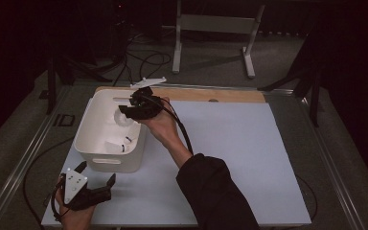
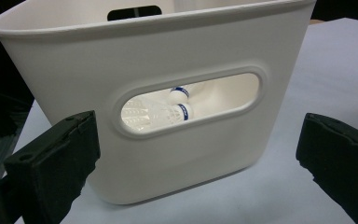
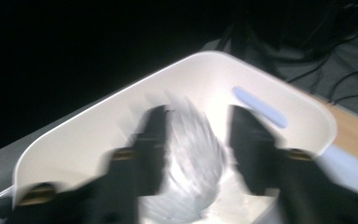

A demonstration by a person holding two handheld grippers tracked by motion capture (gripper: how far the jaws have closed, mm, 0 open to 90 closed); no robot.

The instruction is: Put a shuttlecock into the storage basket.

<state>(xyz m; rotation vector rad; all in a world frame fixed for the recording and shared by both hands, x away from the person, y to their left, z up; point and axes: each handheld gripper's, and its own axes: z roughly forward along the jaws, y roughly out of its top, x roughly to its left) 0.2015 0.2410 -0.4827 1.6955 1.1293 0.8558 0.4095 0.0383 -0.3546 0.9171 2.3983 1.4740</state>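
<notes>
Right gripper (image 3: 193,140): two black fingers (image 3: 151,149) parted about halfway, one white feathered shuttlecock (image 3: 189,158) between them (blurred, contact not discernible), poised over the white plastic bin (image 1: 88,139). Inside the bin, two more white shuttlecocks with blue-banded corks (image 2: 156,112), seen through its handle slot. Left gripper (image 1: 96,173): fingers (image 2: 56,163) spread wide, empty, just beside the bin's near wall. One pale blue tabletop (image 1: 239,153) beneath.
</notes>
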